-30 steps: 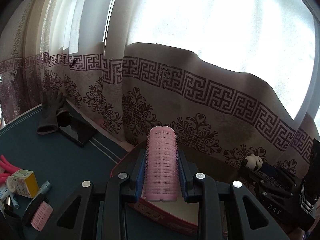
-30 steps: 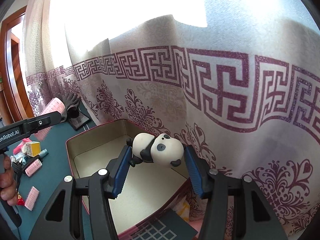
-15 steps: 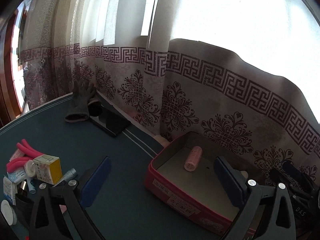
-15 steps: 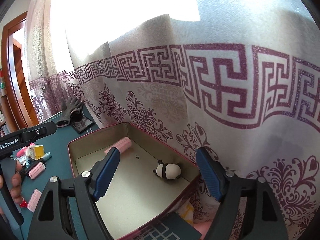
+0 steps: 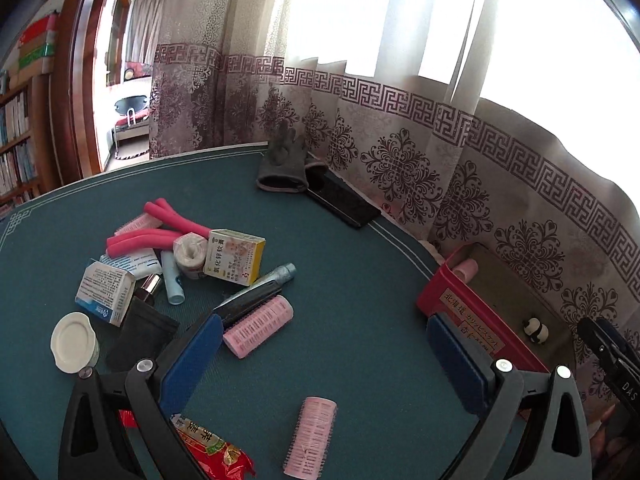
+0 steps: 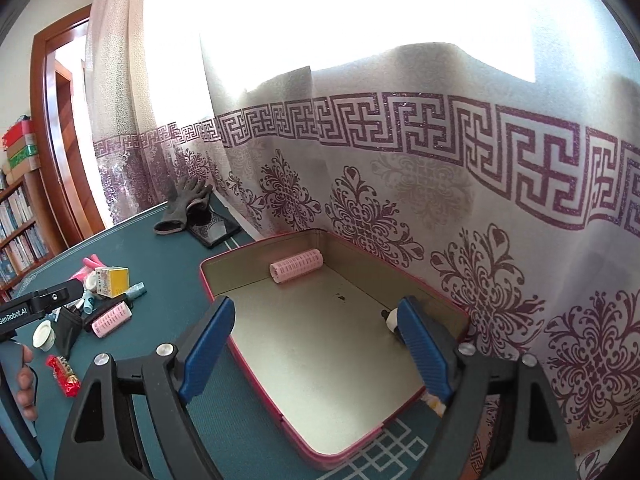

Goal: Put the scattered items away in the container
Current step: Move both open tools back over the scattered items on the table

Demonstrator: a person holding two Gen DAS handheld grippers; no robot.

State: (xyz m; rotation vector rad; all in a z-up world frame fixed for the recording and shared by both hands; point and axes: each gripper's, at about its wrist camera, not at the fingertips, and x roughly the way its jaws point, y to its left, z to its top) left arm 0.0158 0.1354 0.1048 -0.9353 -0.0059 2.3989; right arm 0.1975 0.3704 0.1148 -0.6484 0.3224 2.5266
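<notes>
The red tin (image 6: 332,368) stands by the curtain with a pink hair roller (image 6: 296,266) and a small panda figure (image 5: 536,330) lying inside. My right gripper (image 6: 316,320) hovers over the tin, its jaws opening with nothing between them; its right finger half hides the panda (image 6: 390,317). My left gripper (image 5: 324,344) is open and empty above the green table, with the tin (image 5: 440,300) to its right. One pink roller (image 5: 258,330) lies by its left finger, another (image 5: 310,436) below it. Beyond it are a yellow box (image 5: 234,256), pink foam rods (image 5: 148,236), a white jar (image 5: 74,342) and a red snack packet (image 5: 212,448).
A grey glove (image 5: 282,166) and a black slab (image 5: 344,200) lie at the table's far edge against the patterned curtain (image 5: 400,160). A blue-white box (image 5: 106,292) and a black pouch (image 5: 140,336) sit in the pile. A hand (image 6: 24,380) holds the left gripper at the right view's left edge.
The left gripper let its roller go into the tin and swung left over the scattered pile. The right gripper dropped the panda into the tin, opened wider and drew back.
</notes>
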